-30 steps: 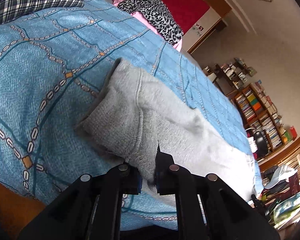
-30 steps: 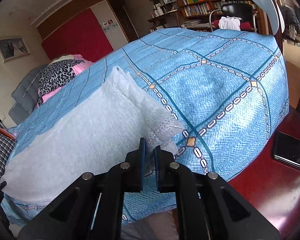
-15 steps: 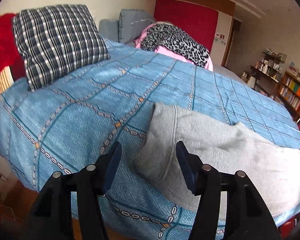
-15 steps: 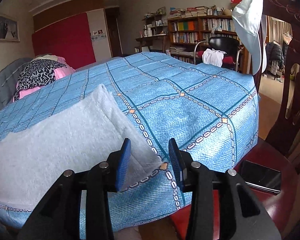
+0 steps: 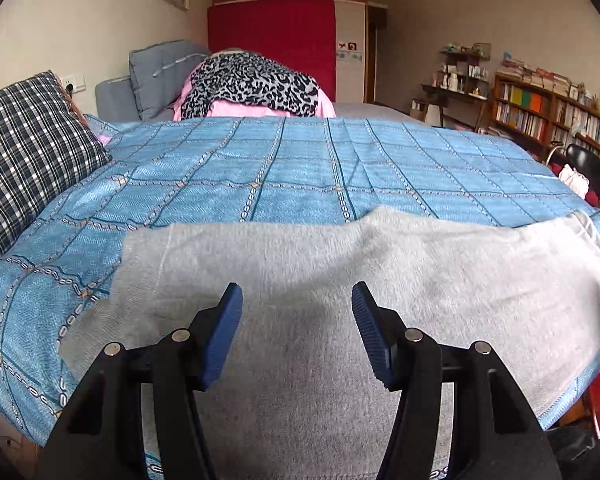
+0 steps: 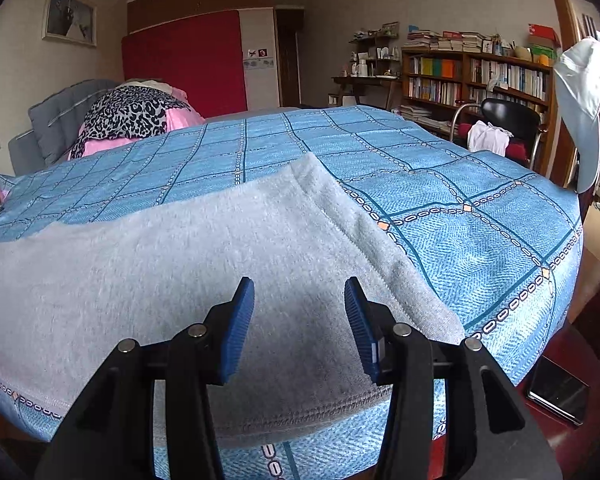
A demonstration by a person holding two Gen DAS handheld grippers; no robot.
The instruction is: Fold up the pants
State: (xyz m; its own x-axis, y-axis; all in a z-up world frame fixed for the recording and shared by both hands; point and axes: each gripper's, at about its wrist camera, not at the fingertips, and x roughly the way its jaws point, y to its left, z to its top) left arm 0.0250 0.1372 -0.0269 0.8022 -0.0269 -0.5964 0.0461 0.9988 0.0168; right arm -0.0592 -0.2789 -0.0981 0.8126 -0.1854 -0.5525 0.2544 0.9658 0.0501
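Grey fleece pants point(image 5: 340, 264) lie flat, folded lengthwise, along the near edge of a bed with a blue patterned cover point(image 5: 300, 160). My left gripper point(image 5: 296, 320) is open and empty, just above the pants near their left end. My right gripper point(image 6: 300, 312) is open and empty above the pants point(image 6: 180, 256) near their right end, where a stitched hem runs along the edge. The near side of the pants hangs slightly over the bed's edge.
A plaid pillow point(image 5: 24, 152) lies at the left. A leopard-print and pink pile point(image 5: 252, 88) sits at the far side. A bookshelf point(image 6: 476, 76), a black chair point(image 6: 504, 120) and a dark phone point(image 6: 556, 394) on a red-brown surface are at the right.
Both grippers have let go of the pants' edge, opened wide and pulled back. The pants now lie flat on the bed.
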